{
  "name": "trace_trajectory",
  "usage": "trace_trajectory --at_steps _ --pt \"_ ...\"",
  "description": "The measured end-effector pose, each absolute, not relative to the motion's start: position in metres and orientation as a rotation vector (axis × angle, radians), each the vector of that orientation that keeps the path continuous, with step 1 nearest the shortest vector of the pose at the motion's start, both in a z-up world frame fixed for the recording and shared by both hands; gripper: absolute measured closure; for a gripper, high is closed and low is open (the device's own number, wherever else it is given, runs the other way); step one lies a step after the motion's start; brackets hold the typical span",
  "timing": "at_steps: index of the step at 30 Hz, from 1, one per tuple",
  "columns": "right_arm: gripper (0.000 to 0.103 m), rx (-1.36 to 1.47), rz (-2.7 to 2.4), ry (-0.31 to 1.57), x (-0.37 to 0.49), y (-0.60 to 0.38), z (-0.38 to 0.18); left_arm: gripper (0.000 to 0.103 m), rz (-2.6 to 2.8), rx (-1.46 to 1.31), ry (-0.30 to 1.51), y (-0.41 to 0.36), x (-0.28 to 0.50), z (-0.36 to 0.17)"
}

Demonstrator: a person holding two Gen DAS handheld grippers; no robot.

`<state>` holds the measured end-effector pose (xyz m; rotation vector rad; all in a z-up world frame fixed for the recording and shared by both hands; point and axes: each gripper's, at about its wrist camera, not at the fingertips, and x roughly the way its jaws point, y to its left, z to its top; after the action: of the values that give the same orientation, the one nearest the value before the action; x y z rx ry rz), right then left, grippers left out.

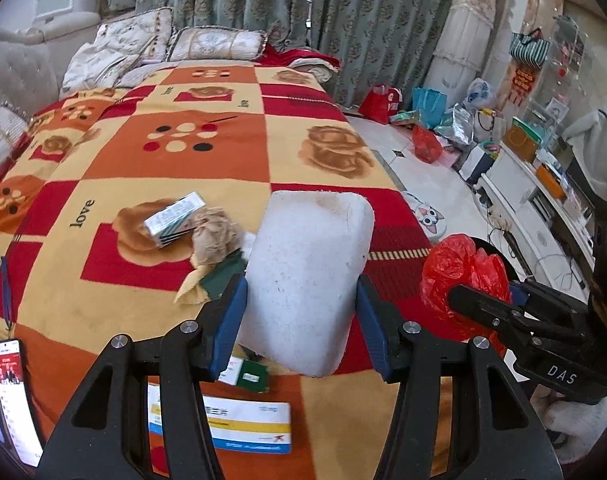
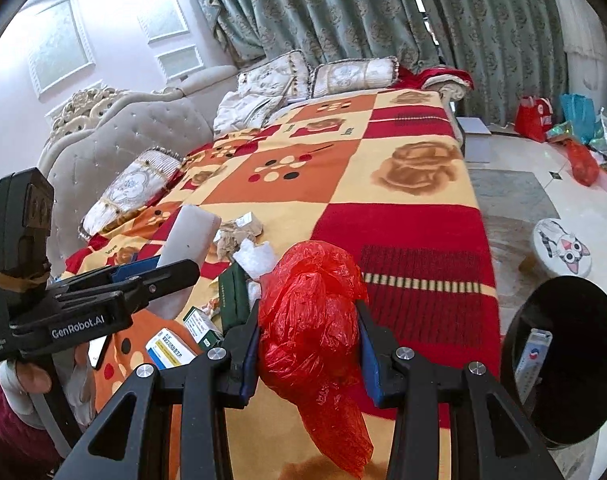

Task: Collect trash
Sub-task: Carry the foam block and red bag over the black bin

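Observation:
My left gripper (image 1: 301, 308) is shut on a white foam block (image 1: 307, 272), held above the chequered bedspread (image 1: 207, 148); the block also shows from the side (image 2: 189, 236) in the right wrist view. My right gripper (image 2: 309, 344) is shut on a crumpled red plastic bag (image 2: 311, 320), which hangs below the pads. That bag (image 1: 463, 272) and the right gripper (image 1: 491, 300) show at the right of the left wrist view. On the bed lie a small box (image 1: 175, 218), crumpled brown paper (image 1: 215, 236), a green box (image 2: 233, 296) and a blue-and-yellow medicine box (image 1: 239, 424).
A black round bin (image 2: 563, 368) stands beside the bed at the lower right, with a carton inside. A cat-face stool (image 2: 563, 248) and coloured bags (image 2: 543, 120) are on the floor. Phones (image 1: 11, 392) lie at the bed's near left edge. Pillows (image 1: 215, 44) rest by the curtains.

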<state>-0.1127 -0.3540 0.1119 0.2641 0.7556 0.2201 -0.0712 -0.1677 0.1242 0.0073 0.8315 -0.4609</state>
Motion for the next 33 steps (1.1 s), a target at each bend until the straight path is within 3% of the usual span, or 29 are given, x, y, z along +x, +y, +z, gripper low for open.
trace_trajectory --at_steps 33 --pt "0.063 0.345 0.017 0.721 -0.158 -0.453 0.117 0.05 -0.631 0.087 0.84 -0.291 -0.088 0.121"
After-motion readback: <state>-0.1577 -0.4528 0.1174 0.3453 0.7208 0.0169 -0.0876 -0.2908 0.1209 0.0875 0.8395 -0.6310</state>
